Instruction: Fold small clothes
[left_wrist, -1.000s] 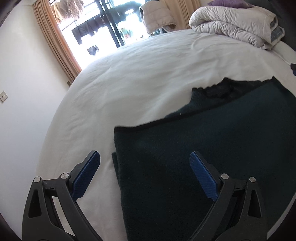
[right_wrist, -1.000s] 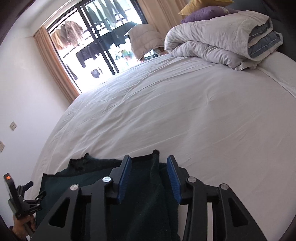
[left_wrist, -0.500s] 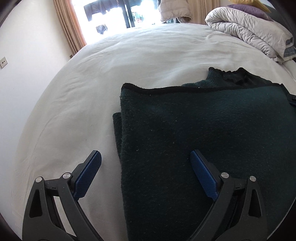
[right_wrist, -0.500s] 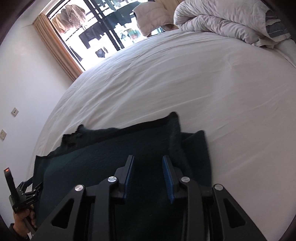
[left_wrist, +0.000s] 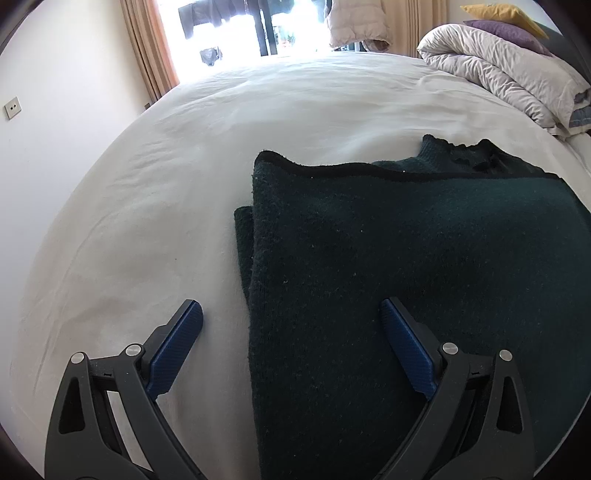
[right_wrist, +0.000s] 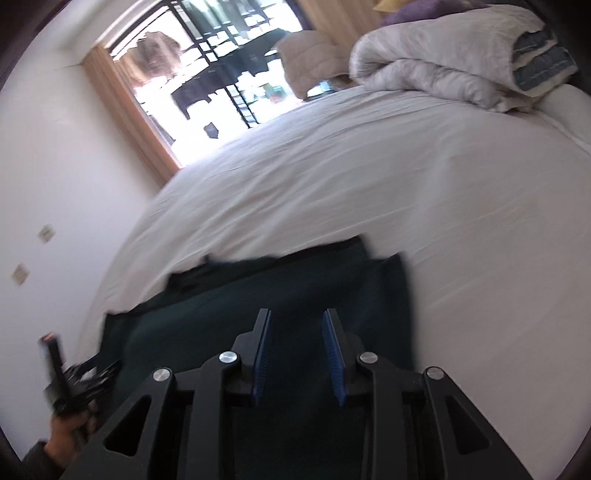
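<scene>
A dark green knitted sweater lies folded on the white bed, its collar at the far edge. My left gripper stands wide open low over the sweater's left edge: one finger above the sheet, the other above the knit, nothing pinched. In the right wrist view the sweater fills the lower middle. My right gripper hovers above it with the jaws a narrow gap apart and only the flat knit showing behind the gap. The left gripper appears blurred at the lower left, held in a hand.
The white sheet stretches far beyond and to the left of the sweater. A rolled grey duvet and pillows lie at the bed's far right. A bright window with curtains is beyond, and a wall runs close along the left.
The sweater's upper layer has come down flat onto the lower one. My right gripper's jaws have narrowed and it has swung across above the knit. The left gripper sank a little, then stopped.
</scene>
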